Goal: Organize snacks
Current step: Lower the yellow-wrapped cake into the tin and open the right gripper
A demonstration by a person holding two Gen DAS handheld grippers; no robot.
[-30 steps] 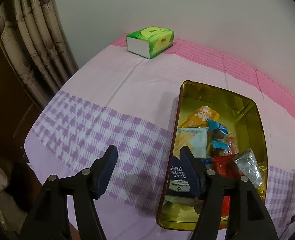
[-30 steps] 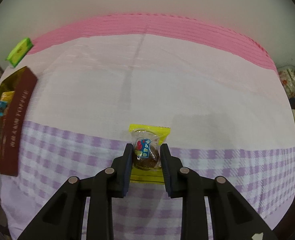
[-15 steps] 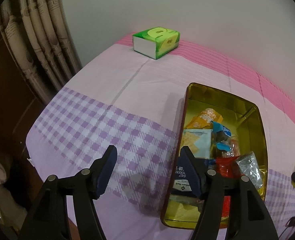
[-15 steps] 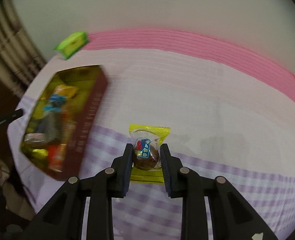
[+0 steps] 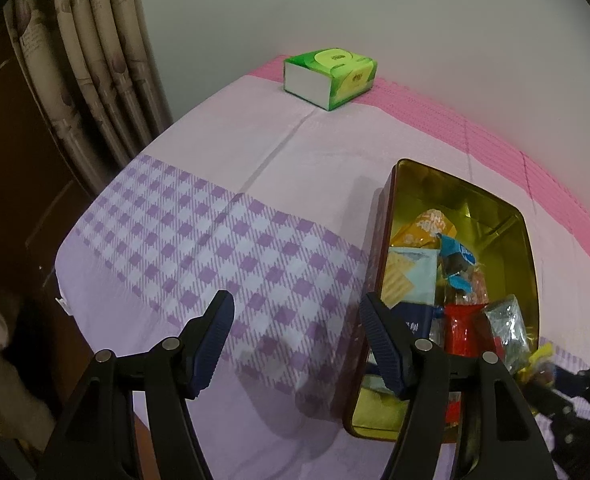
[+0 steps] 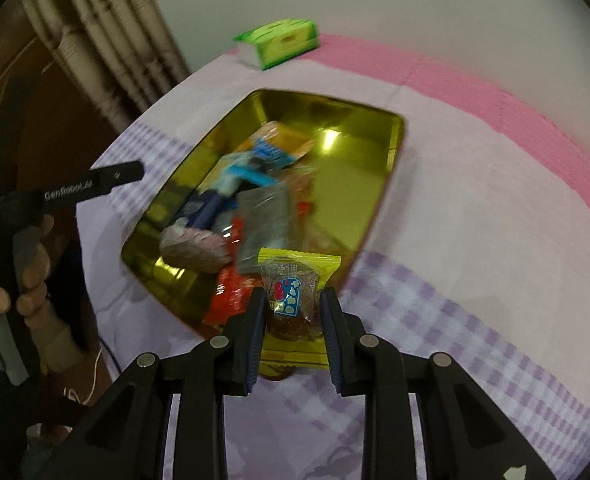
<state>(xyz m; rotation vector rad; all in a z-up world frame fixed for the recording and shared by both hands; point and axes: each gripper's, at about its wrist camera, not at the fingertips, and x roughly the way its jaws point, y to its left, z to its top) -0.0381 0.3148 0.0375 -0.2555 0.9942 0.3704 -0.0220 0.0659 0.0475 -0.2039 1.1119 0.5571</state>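
Note:
A gold tin with dark red outer walls holds several wrapped snacks on the checked cloth. My right gripper is shut on a yellow-edged clear packet with a brown sweet, held above the tin's near right corner. In the left wrist view that packet and the right gripper show at the far right edge. My left gripper hangs open over the cloth just left of the tin, nothing between its fingers. A hand holds the left gripper beside the tin.
A green tissue box stands at the far edge of the table by the wall. Curtains hang at the left, beyond the table's left edge. The cloth left of the tin lies flat and checked.
The right gripper carried the packet leftward from the bare cloth to over the tin, rolling as it went. The left gripper stayed nearly still and open.

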